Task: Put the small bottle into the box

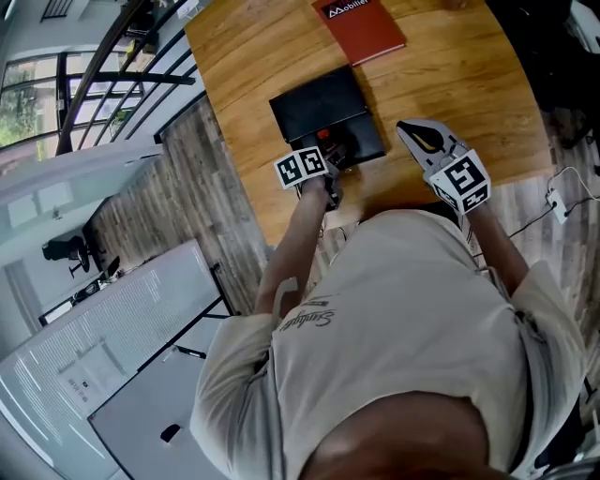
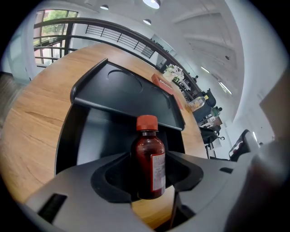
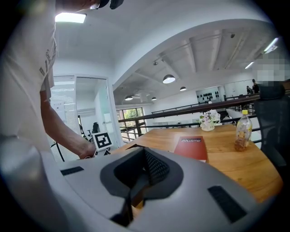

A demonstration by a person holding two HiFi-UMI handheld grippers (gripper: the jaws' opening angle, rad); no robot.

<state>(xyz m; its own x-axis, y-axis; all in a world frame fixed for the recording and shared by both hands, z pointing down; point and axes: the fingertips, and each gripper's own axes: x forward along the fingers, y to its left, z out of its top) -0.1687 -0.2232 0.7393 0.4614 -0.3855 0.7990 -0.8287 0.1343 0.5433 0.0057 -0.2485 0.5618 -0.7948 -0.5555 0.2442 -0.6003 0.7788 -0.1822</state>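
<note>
Left gripper view, centre: our left claw [image 2: 147,177] clamps the small bottle [image 2: 147,156] mid-body; probably light, rigid, slippery. Right claw [image 3: 136,183] closed, empty.

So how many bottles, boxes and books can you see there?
Bottles: 2, the small bottle and the plastic bottle
Boxes: 1, the box
Books: 1, the book
Total: 4
</note>
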